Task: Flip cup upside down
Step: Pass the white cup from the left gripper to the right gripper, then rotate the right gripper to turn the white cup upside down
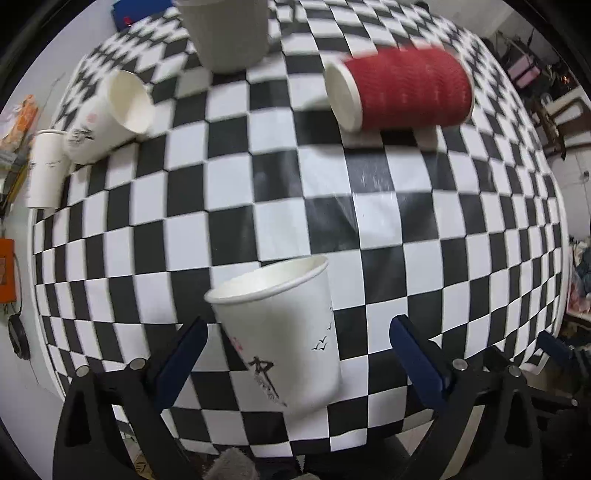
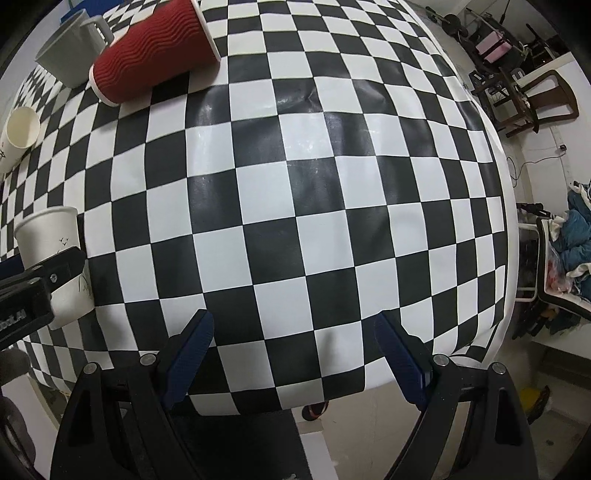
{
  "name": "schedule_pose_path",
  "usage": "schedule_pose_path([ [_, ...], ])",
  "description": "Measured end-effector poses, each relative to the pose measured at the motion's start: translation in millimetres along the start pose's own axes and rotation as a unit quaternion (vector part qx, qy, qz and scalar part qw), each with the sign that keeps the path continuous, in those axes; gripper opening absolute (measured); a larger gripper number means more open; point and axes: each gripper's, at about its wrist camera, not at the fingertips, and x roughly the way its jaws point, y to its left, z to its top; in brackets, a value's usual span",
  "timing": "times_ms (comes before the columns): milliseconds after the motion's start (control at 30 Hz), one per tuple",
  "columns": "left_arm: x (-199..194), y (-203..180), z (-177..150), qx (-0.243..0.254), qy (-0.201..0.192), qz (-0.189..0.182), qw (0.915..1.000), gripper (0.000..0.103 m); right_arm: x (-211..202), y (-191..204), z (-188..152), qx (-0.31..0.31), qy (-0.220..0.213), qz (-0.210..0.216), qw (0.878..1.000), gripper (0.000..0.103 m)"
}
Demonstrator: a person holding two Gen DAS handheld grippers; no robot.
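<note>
A white paper cup (image 1: 284,332) with black brush writing and small birds stands upright, mouth up, on the checkered tablecloth near the front edge. My left gripper (image 1: 299,343) is open, its blue fingers on either side of the cup with gaps on both sides. The same cup shows at the far left of the right wrist view (image 2: 55,258), with the left gripper's black finger across it. My right gripper (image 2: 293,332) is open and empty above the cloth near the table's front edge.
A red ribbed cup (image 1: 402,92) lies on its side at the back; it also shows in the right wrist view (image 2: 155,51). A grey mug (image 1: 229,29) stands behind. A white cup (image 1: 110,114) lies on its side at left beside an upright one (image 1: 46,170). Chairs and clutter stand to the right.
</note>
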Motion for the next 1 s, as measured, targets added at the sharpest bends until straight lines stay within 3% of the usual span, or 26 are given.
schedule_pose_path([
  [200,-63,43,-14,-0.046,-0.069,0.008,0.9965,0.102,-24,3,2,-0.007,-0.016,0.018,1.0,0.09],
  [333,-84,76,-31,-0.081,-0.093,0.039,0.9916,0.103,-49,24,8,-0.074,-0.035,0.031,0.996,0.092],
  [433,-84,99,-47,-0.106,-0.094,0.069,0.9875,0.103,-73,61,9,-0.209,-0.074,0.007,0.975,0.095],
  [500,-67,109,-54,-0.12,-0.079,0.075,0.9868,0.103,-87,100,0,-0.34,-0.105,-0.037,0.934,0.095],
  [567,-47,124,-66,-0.137,-0.062,0.09,0.9845,0.103,-93,140,-19,-0.475,-0.138,-0.104,0.863,0.095],
  [600,-38,128,-71,-0.143,-0.054,0.095,0.9837,0.103,-91,159,-33,-0.543,-0.156,-0.139,0.813,0.095],
  [633,-27,132,-77,-0.15,-0.042,0.098,0.9829,0.103,-88,170,-43,-0.587,-0.172,-0.165,0.774,0.095],
  [700,-16,141,-86,-0.162,-0.028,0.094,0.9819,0.103,-72,192,-76,-0.709,-0.222,-0.246,0.623,0.095],
  [767,-5,147,-94,-0.17,-0.021,0.09,0.9811,0.103,-46,196,-105,-0.802,-0.243,-0.31,0.448,0.095],
  [800,-4,149,-98,-0.175,-0.019,0.087,0.9806,0.103,-34,199,-113,-0.832,-0.241,-0.331,0.374,0.095],
  [833,0,152,-100,-0.179,-0.017,0.083,0.9802,0.103,-24,199,-117,-0.851,-0.24,-0.344,0.316,0.094],
  [867,4,153,-101,-0.182,-0.015,0.082,0.9797,0.103,-11,193,-119,-0.87,-0.239,-0.356,0.245,0.094],
  [967,14,162,-104,-0.192,-0.011,0.081,0.9779,0.103,9,187,-120,-0.893,-0.238,-0.369,0.104,0.094],
  [1000,15,165,-105,-0.195,-0.009,0.082,0.9773,0.103,13,186,-119,-0.896,-0.234,-0.368,0.077,0.094],
])
